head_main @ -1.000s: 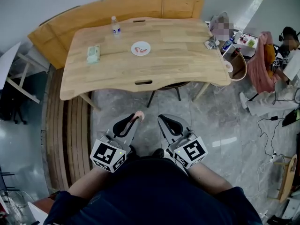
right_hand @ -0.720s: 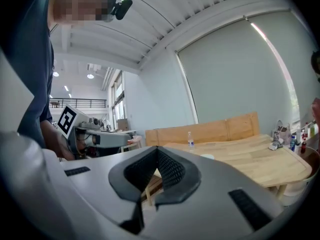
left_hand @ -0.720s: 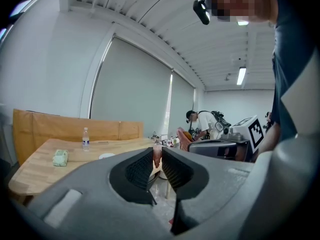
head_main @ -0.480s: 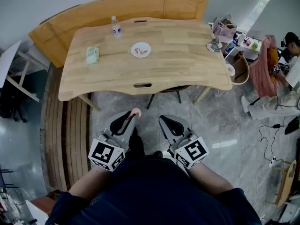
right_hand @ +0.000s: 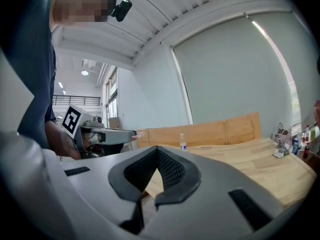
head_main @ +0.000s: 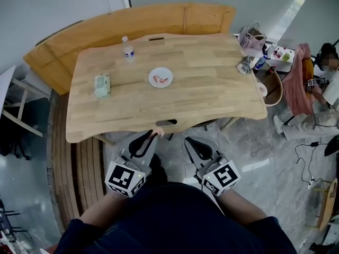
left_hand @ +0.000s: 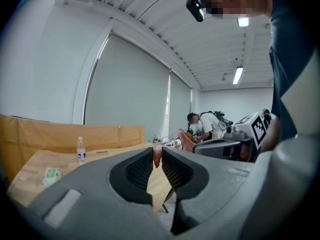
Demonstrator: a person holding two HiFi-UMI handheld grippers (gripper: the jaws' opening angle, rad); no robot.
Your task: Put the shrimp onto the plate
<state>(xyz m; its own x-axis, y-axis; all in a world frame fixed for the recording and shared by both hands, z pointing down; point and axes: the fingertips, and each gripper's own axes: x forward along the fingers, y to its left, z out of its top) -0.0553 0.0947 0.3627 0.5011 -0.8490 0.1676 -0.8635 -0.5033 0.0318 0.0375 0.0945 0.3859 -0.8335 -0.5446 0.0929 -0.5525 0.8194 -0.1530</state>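
Observation:
A white plate (head_main: 160,78) with pink shrimp pieces (head_main: 159,80) on it lies near the middle of the wooden table (head_main: 212,83). My left gripper (head_main: 154,136) is shut on another pink shrimp (head_main: 158,132), just short of the table's near edge. In the left gripper view this shrimp (left_hand: 157,155) stands pinched between the ribbed pads at the jaw tips. My right gripper (head_main: 187,141) hangs beside it at the same height, shut with nothing in it; its jaw tips (right_hand: 156,148) meet.
A water bottle (head_main: 126,47) and a green packet (head_main: 101,85) sit on the table's left half, with small items (head_main: 248,63) at its right end. A curved wooden bench (head_main: 132,20) runs behind the table. A person (head_main: 323,83) sits at the far right.
Both grippers have moved forward to the table's near edge, and the table now fills more of the head view. The left gripper still holds the shrimp.

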